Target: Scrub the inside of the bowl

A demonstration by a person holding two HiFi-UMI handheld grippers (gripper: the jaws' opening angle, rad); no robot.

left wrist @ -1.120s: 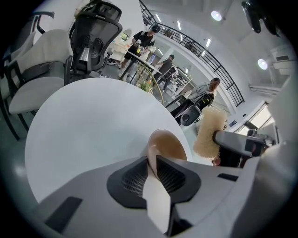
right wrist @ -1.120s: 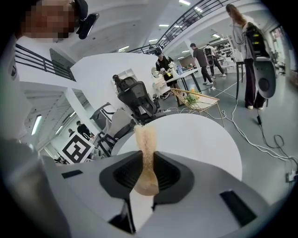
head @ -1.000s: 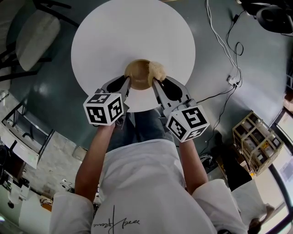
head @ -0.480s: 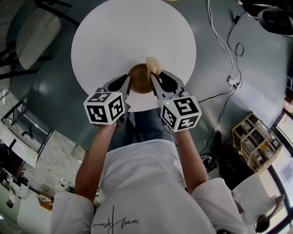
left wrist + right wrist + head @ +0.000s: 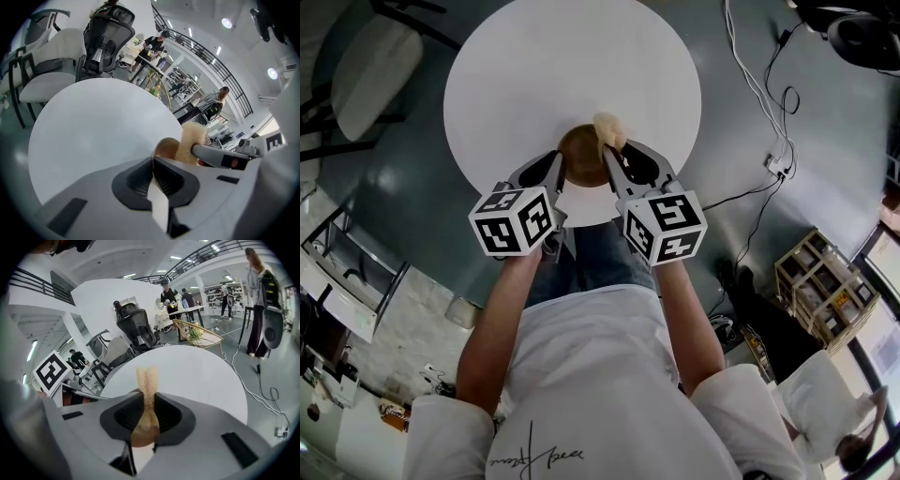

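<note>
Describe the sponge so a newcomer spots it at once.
On the round white table, a brown bowl sits near the person's edge. The sponge is the pale yellowish, rough-textured lump pinched in the right gripper at the bowl's far-right rim, lighter than the bowl.

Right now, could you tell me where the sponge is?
In the head view the sponge sits at the bowl's far right rim, over the round white table, pinched in the right gripper's jaws.
</note>
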